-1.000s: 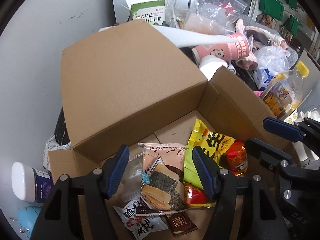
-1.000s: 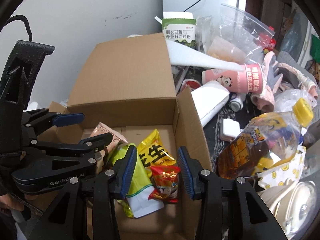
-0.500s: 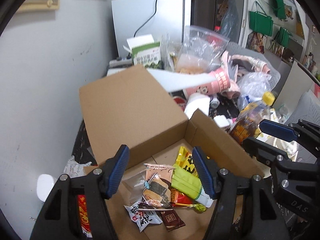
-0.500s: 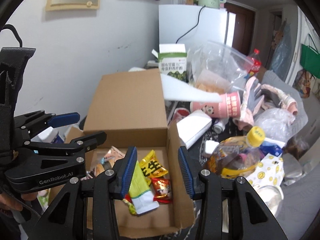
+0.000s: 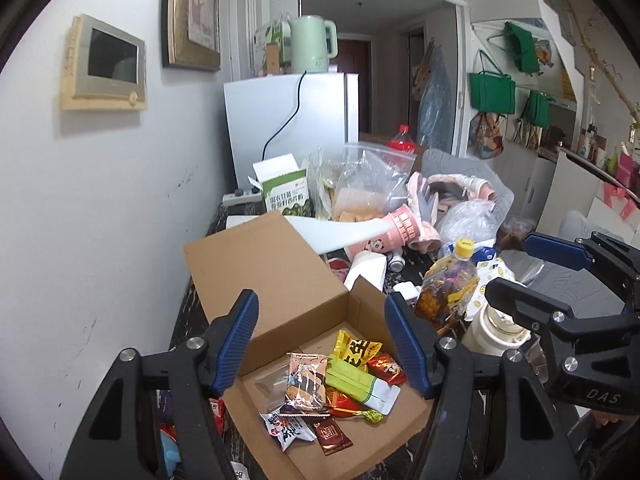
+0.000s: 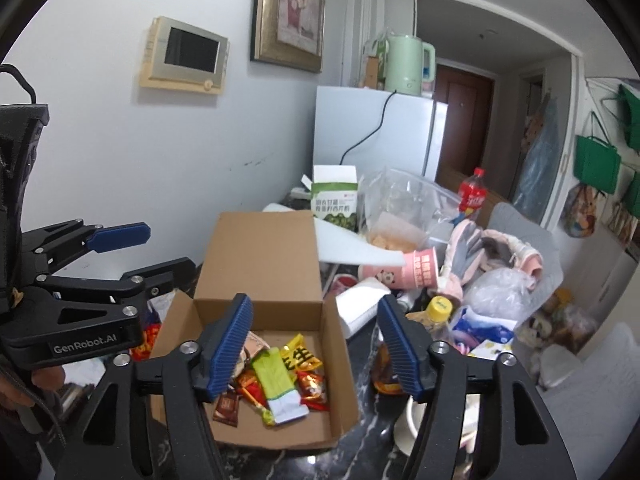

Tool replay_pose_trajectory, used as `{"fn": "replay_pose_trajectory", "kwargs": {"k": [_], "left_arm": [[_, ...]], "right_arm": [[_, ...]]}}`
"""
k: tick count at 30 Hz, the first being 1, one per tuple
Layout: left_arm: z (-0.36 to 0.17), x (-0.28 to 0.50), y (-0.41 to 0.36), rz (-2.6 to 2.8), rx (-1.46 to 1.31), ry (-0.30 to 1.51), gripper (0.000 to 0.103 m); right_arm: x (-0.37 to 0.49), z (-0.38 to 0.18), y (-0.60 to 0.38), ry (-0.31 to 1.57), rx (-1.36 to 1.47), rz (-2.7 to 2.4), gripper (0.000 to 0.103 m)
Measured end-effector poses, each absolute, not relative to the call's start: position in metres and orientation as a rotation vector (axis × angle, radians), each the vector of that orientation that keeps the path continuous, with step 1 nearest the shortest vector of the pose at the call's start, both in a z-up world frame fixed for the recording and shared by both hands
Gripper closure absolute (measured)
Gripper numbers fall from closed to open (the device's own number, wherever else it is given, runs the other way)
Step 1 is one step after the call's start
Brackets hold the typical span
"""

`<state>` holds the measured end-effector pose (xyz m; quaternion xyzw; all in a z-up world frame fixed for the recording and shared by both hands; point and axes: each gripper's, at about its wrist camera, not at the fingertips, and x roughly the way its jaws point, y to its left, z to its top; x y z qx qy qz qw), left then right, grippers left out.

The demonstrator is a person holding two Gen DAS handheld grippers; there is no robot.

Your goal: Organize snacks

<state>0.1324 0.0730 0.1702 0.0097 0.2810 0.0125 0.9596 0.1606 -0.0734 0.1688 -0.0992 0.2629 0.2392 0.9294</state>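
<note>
Both grippers hung empty above the box [image 5: 280,280] of snacks [image 5: 332,384]: the left gripper [image 5: 322,344] gaped wide, and the right gripper [image 6: 314,346] had just been opening.

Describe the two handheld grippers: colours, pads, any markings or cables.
Both are matte black plastic frames with silver screw heads and ribbed blue finger pads. The left gripper carries white "GenRobot.AI" lettering, and a thin black cable loops above its tall black body. The right gripper shows "DAS" on its side.
</note>
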Motion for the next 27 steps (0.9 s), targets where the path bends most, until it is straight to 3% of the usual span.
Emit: {"fn": "replay_pose_trajectory", "kwargs": {"k": [4,8,27], "left_arm": [[0.174,0.110,0.069,0.043,0.030,0.528,0.031],[0.168,0.088,0.064,0.037,0.032,0.511,0.030],[0.106,0.013,0.042,0.002,0.014,0.543,0.030]], "right_arm": [[0.134,0.172,-0.084,0.498,-0.208,0.465,0.026],[0.112,0.169,-0.092,0.471,-0.203,0.447,0.015],[0.045,0.100,-0.120,0.569,-0.136,0.404,0.012]]}}
